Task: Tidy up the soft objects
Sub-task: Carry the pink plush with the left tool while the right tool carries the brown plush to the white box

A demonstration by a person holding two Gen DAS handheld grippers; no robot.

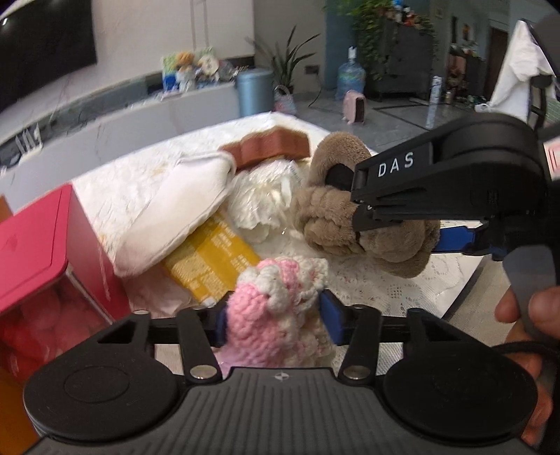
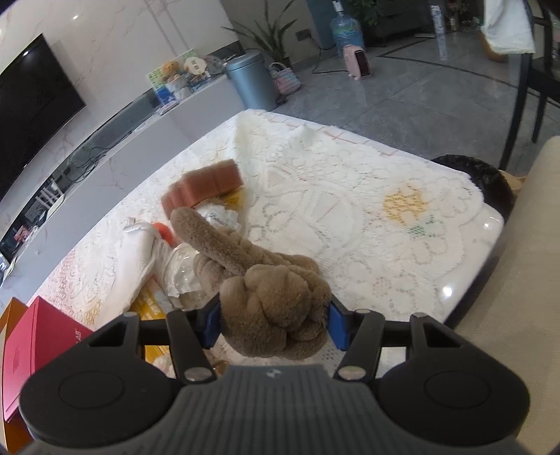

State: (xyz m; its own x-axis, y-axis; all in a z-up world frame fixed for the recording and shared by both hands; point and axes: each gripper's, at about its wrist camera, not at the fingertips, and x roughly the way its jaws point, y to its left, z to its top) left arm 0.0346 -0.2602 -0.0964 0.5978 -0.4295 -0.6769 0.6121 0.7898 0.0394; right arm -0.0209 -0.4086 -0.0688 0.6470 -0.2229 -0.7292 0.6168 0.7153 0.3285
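Knit toy (image 1: 280,301) pinched in left gripper (image 1: 276,315), brown plush (image 2: 276,308) clamped in right gripper (image 2: 274,323), both over lace cloth (image 2: 350,196). Grips to be kept firm; plush tail to be lifted clear of clutter; red box (image 1: 45,238) judged likely destination.

A home living room, read from the table (image 2: 350,196) with its white lace cloth; beyond its far-left edge, a wall-mounted television (image 2: 31,115) above a long low console (image 2: 115,147); past its far end, a blue-grey pedal bin (image 2: 250,82), potted plant (image 2: 269,35), water bottle (image 2: 344,29), small pink heater (image 2: 358,61); polished grey tile floor (image 2: 420,98) to the right.
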